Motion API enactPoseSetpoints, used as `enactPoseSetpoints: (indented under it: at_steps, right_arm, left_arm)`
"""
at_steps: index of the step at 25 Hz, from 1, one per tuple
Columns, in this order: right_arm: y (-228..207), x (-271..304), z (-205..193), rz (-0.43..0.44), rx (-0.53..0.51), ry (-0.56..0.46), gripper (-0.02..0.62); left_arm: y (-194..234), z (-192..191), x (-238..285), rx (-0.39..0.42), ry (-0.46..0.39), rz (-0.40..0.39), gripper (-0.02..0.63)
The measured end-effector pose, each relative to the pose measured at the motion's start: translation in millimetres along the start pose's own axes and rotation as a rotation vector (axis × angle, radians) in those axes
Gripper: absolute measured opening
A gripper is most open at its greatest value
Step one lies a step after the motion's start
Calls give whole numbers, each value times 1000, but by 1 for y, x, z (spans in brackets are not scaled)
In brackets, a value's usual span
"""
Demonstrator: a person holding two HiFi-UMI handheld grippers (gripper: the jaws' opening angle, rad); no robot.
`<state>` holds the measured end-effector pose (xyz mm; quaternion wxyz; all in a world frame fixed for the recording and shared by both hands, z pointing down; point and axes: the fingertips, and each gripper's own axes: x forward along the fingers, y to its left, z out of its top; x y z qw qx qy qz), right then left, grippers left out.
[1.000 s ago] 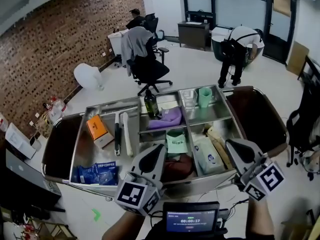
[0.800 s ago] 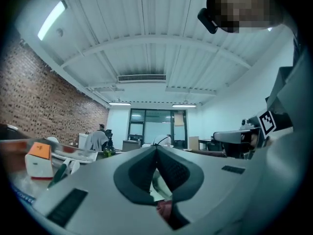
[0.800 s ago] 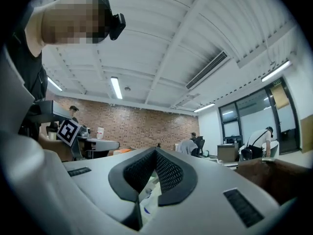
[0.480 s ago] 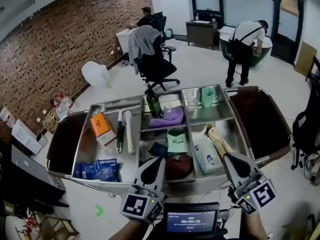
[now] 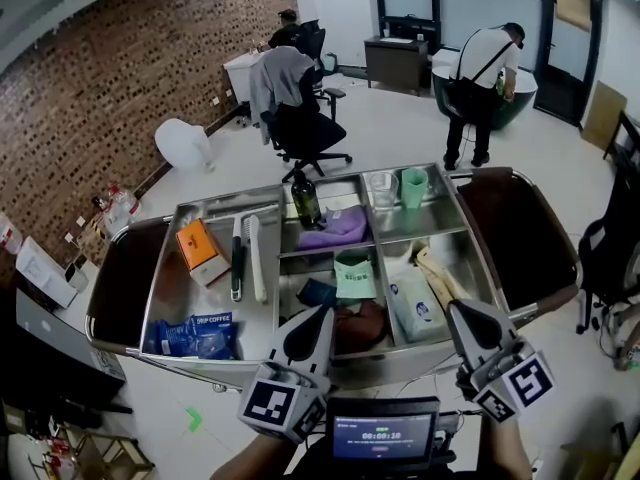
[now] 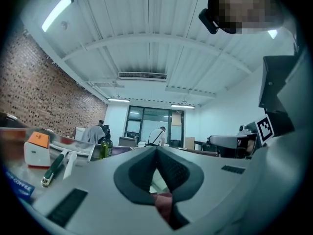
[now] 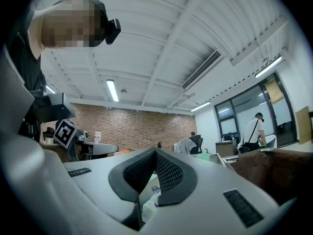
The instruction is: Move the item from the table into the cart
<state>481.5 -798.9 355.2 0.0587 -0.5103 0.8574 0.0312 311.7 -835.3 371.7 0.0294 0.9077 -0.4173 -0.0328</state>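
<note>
Left gripper (image 5: 322, 316) and right gripper (image 5: 458, 313), jaws pinched together and empty, hang low in frame at the cart's (image 5: 395, 360) near rim; tissue pack (image 5: 413, 306) in lower-right compartment; open floor (image 5: 400, 128) upper centre.

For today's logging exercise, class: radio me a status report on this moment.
Left hand-held gripper shut, empty; right hand-held gripper shut, empty. Both by front rim of cart. Loaded; no table in view. Nothing blocking.

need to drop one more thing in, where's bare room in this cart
The left end tray and right end tray look bare. Steel floor shows in front of the green cup and between the orange box and blue coffee pack. The near compartments around the green packet and tissue pack are crowded.
</note>
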Motion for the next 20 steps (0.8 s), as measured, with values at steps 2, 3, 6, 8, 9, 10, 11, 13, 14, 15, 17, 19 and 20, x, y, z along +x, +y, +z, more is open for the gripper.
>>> enactPoseSetpoints:
  at_steps: [2, 3, 6, 8, 9, 10, 11, 13, 14, 15, 17, 19, 20]
  right_arm:
    - [0, 0, 2, 0, 0, -5, 0]
    - [1, -1, 3, 2, -1, -5, 0]
    - [4, -3, 5, 4, -12, -5, 0]
    - [4, -4, 6, 1, -22, -3, 0]
    - [4, -5, 6, 0, -25, -1, 0]
    - [5, -5, 6, 1, -27, 1, 0]
    - [5, -5, 5, 3, -27, 2, 0]
    - [7, -5, 4, 8, -24, 5, 0]
    - [7, -5, 3, 10, -21, 6, 0]
    - [8, -6, 3, 11, -17, 8, 0]
    - [9, -6, 3, 13, -14, 11, 0]
    - [10, -7, 3, 16, -15, 14, 0]
    - [11, -7, 3, 17, -16, 15, 0]
  left_arm:
    - [-1, 3, 1, 5, -4, -6, 3]
    - [-3, 3, 1, 8, -5, -10, 3]
    - [-4, 3, -1, 3, -1, -13, 3]
    - [-6, 2, -3, 3, 2, -15, 3]
    - [-7, 2, -4, 4, 3, -16, 3]
    - [-8, 2, -5, 5, 4, -18, 3]
    - [-9, 2, -5, 4, 4, -19, 3]
    - [-10, 2, -6, 4, 6, -20, 3]
    - [-11, 2, -7, 5, 7, -20, 3]
    - [-11, 2, -7, 7, 9, -20, 3]
    - [-13, 2, -8, 10, 11, -22, 3]
    - [-14, 2, -9, 11, 15, -22, 3]
    - [-14, 2, -9, 11, 18, -22, 3]
